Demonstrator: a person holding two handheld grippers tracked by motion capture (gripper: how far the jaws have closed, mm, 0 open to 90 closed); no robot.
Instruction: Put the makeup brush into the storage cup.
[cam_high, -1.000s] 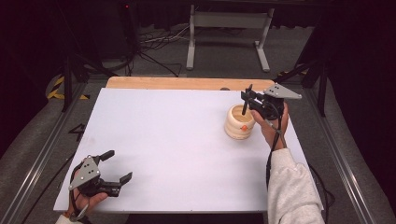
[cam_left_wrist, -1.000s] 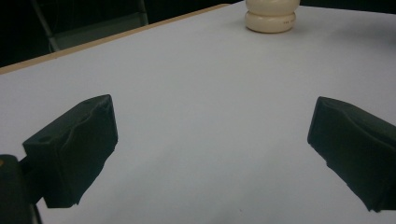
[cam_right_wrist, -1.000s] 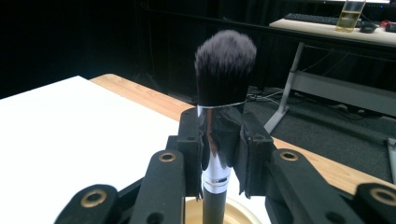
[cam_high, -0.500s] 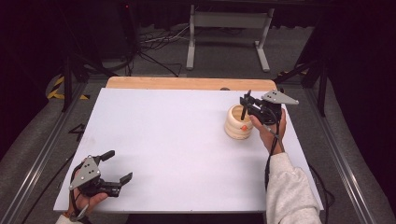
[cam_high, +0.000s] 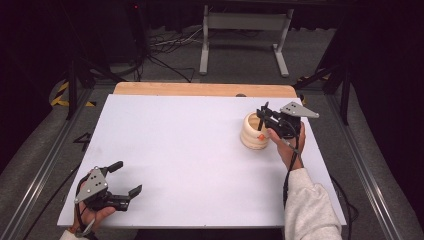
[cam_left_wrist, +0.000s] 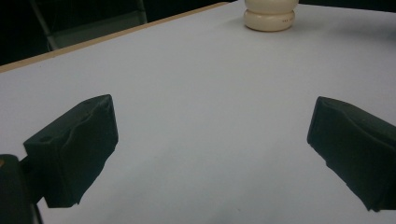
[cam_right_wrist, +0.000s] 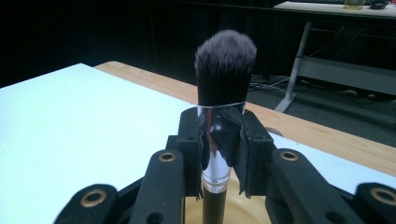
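Observation:
A cream ribbed holder (cam_high: 253, 132) stands on the white board at the right. My right gripper (cam_high: 263, 120) hovers over its rim, shut on a makeup brush (cam_right_wrist: 224, 79) held upright, dark bristles up and silver ferrule clamped between the pads. The brush's black handle (cam_right_wrist: 214, 207) reaches down into the holder's opening (cam_right_wrist: 233, 212). My left gripper (cam_high: 125, 180) rests near the board's front left corner, jaws wide open with nothing between them. In the left gripper view its gripper (cam_left_wrist: 210, 144) faces the holder (cam_left_wrist: 270, 15) far across the board.
The white board (cam_high: 175, 150) covers a wooden table whose edge (cam_high: 200, 89) shows at the back. A metal stand (cam_high: 245, 30) and cables lie on the floor behind. Dark curtains surround the area.
My right gripper has sunk a little with the brush, bringing its handle down into the holder. The left gripper has stayed put.

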